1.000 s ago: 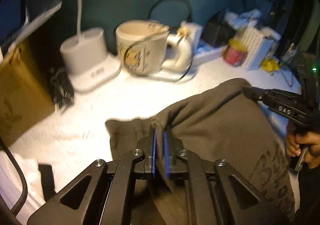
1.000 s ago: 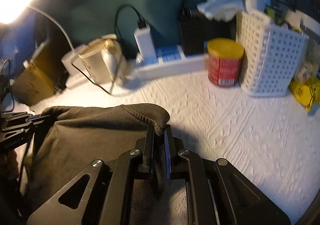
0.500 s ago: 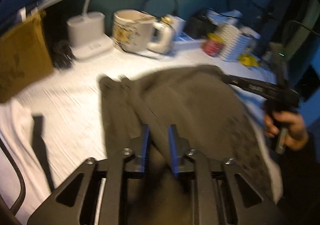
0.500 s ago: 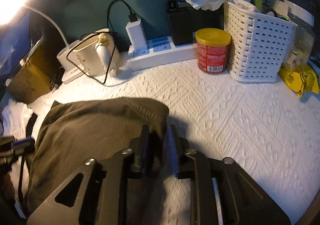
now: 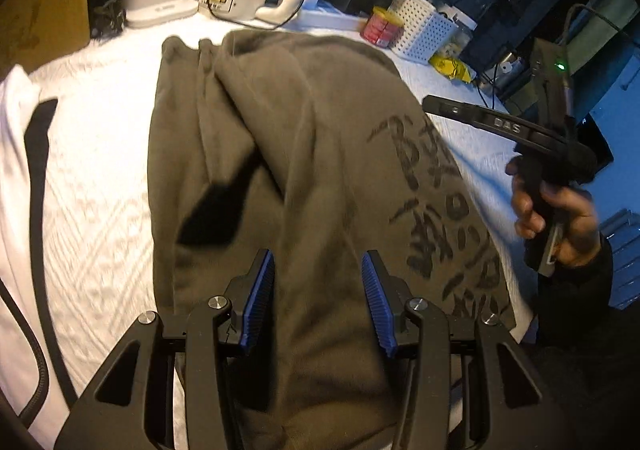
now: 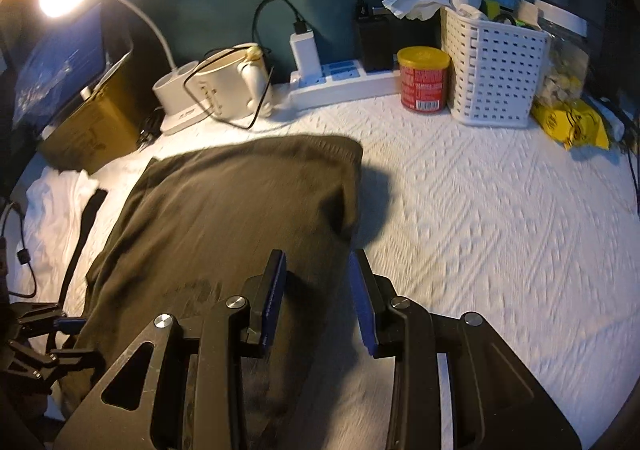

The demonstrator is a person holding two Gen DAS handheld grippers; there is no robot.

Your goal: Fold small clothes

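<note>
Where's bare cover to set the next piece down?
Right of the olive garment, the white cover lies bare up to the basket and red can. The back edge, with mug and power strip, is crowded.

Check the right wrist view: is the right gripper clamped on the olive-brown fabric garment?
No. The right gripper stands open, its blue-padded fingers spread apart above the olive-brown fabric garment lying on the white textured cover.
</note>
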